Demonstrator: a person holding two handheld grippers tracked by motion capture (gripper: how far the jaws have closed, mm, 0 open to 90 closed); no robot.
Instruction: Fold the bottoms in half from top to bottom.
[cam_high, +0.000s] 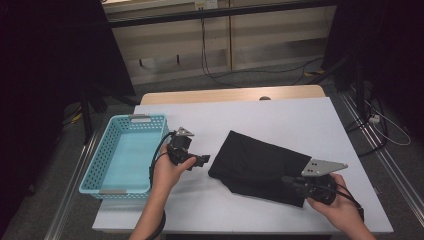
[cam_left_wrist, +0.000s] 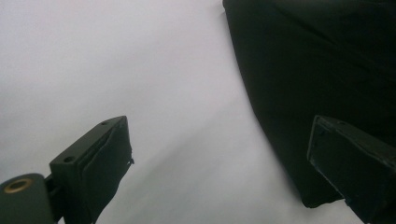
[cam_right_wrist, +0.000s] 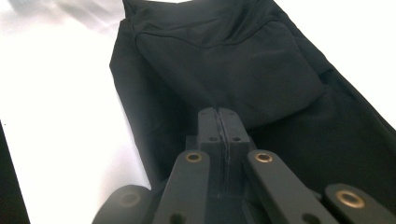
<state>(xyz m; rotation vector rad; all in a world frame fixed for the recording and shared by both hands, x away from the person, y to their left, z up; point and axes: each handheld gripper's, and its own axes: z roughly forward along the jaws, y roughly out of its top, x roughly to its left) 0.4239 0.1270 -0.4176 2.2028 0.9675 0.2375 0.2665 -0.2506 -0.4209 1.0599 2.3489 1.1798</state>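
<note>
Black folded garment (cam_high: 260, 167) lying mid-worktop (cam_high: 300, 120), long axis slanting from far-left to near-right. Right claw (cam_high: 289, 180) pinched shut at its near-right edge; left claw (cam_high: 202, 160) spread wide, just beside its left corner.

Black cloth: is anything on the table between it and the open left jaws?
Nothing visible. The left gripper stands open just left of the black cloth, with bare white table between them. The blue basket sits behind it, on the far left.
</note>
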